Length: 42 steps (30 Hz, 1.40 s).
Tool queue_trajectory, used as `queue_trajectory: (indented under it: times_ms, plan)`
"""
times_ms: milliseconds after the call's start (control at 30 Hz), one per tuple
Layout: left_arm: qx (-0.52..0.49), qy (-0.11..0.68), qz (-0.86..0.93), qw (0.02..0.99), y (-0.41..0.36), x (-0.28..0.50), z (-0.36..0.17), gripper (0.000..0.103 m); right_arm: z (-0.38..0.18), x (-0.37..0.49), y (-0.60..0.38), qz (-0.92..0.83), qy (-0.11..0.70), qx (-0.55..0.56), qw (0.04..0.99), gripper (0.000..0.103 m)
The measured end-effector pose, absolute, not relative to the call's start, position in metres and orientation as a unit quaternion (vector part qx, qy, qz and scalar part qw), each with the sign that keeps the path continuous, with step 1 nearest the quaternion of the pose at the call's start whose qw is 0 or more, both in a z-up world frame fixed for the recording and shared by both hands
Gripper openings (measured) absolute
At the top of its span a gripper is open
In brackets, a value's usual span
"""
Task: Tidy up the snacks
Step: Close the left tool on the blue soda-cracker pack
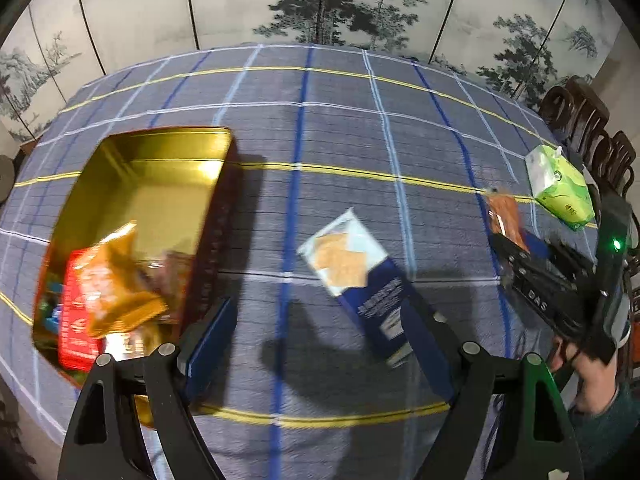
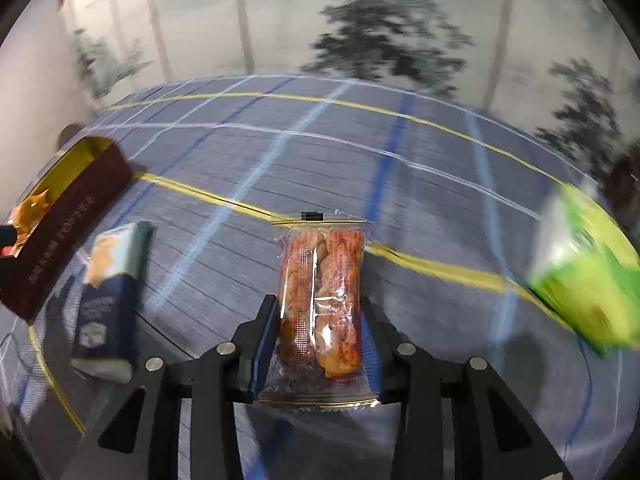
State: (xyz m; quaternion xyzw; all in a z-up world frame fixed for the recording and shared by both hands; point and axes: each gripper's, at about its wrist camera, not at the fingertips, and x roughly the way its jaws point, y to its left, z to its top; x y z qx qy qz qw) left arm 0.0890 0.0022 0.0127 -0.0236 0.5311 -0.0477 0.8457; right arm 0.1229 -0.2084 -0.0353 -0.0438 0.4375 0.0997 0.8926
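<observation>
My left gripper hangs open over the checked tablecloth. A blue cracker box lies on the cloth just ahead of it, with its near end by the right finger. To the left stands a gold tin with dark red walls, holding an orange bag, a red packet and other snacks. My right gripper is shut on a clear packet of orange-red snacks, lifted off the cloth. In the left wrist view the right gripper and its packet are at the right.
A green tissue pack lies near the table's right edge, also right of my right gripper. Dark wooden chairs stand beyond that edge. A person's hand grips the right tool. A painted folding screen backs the table.
</observation>
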Motion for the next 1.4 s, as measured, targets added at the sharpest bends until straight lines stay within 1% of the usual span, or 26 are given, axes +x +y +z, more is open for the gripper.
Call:
queue_trajectory:
  times_ms: [100,267,533,933,1133,1167,1400]
  plan:
    - [-0.035,0.536,-0.044,0.842,-0.007,0.096,0.005,0.081,-0.036,0.114,-0.229,0.053,0.435,-0.018,0.899,0.039]
    - [-0.054,0.550,-0.029,0.833,-0.017,0.106,-0.006,0.081,-0.037,0.101,-0.247,0.003,0.433,-0.006,0.901,0.039]
    - [-0.080,0.566,-0.004,0.820,-0.022,0.118,-0.019,0.081,-0.038,0.099,-0.249,-0.005,0.430,-0.003,0.903,0.039]
    - [-0.060,0.587,-0.003,0.808,-0.041,0.132,-0.038,0.081,-0.038,0.097,-0.248,-0.002,0.430,-0.002,0.903,0.041]
    - [-0.032,0.586,-0.003,0.810,-0.036,0.129,-0.040,0.068,-0.038,0.097,-0.248,-0.002,0.430,-0.002,0.903,0.041]
    - [-0.025,0.586,-0.005,0.810,-0.036,0.128,-0.040,0.065,-0.038,0.097,-0.248,-0.002,0.430,-0.002,0.903,0.041]
    - [0.013,0.583,-0.027,0.812,-0.029,0.121,-0.040,0.055,-0.039,0.098,-0.248,-0.002,0.430,-0.002,0.903,0.041]
